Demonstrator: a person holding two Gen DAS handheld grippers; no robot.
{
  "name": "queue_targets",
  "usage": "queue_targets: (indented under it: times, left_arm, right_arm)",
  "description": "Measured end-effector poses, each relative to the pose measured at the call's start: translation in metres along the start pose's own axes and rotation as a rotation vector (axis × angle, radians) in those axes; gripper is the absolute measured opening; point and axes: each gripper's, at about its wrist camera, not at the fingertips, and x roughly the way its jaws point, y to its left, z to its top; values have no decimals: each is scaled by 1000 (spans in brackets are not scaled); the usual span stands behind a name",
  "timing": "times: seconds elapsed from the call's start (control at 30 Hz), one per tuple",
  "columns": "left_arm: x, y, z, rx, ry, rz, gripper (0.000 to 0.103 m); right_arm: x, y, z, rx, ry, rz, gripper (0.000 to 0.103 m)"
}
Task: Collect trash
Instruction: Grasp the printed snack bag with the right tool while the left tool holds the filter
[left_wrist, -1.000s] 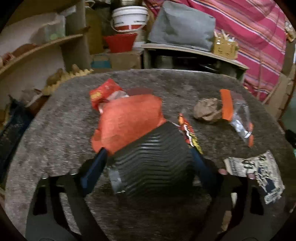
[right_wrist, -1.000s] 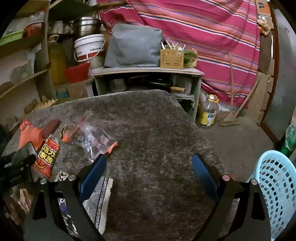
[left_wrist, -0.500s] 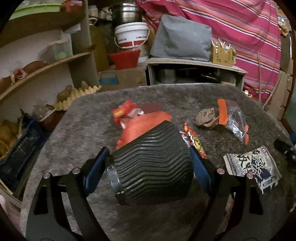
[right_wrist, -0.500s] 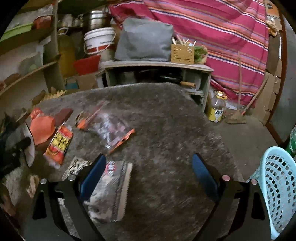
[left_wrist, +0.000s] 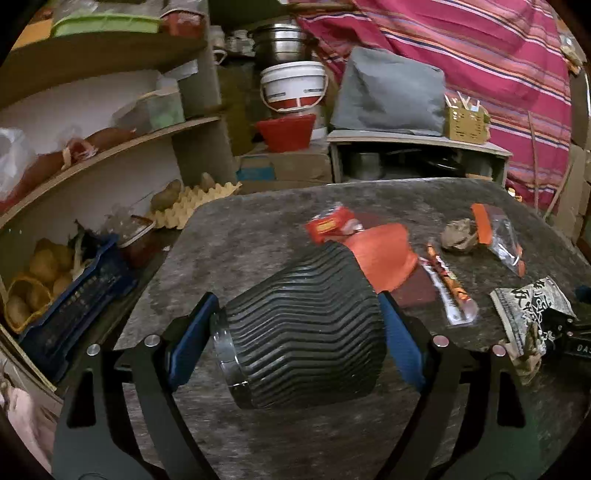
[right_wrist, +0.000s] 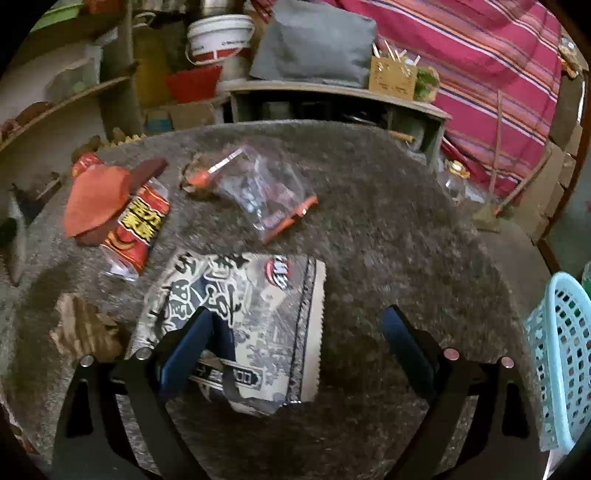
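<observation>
wrappers scattered on rug; left fingers clamp ribbed cup (right fingers apart).

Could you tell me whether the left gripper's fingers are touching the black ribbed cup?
Touching. In the left wrist view, both blue fingers press against opposite sides of the black ribbed cup, with no gap showing on either side of the left gripper.

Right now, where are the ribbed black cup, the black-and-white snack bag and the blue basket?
ribbed black cup (left_wrist: 306, 328): left wrist view, middle of its ribbed side.
black-and-white snack bag (right_wrist: 258, 314): right wrist view, printed face.
blue basket (right_wrist: 561, 354): right wrist view, perforated wall.
</observation>
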Motion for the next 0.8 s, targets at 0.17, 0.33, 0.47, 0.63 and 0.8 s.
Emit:
queue_targets:
  times: [0.17,0.33,0.47,0.63,0.8]
  left_arm:
    - [4,16,-2,-22,5,12,84]
    - [5,23,-2,-27,5,12,84]
    - [5,24,-2,-27,2,12,84]
    - [4,26,-2,-29,-1,10,84]
    - [4,23,-3,-32,-6,10,84]
  right_arm:
    - [8,8,-3,-16,41,-1,92]
    - [8,19,-5,-56,47,-2,87]
    - [9,17,-7,-33,59,57,75]
    - [7,22,-8,-55,52,85,57]
    - [7,18,-4,-57,41,110,31]
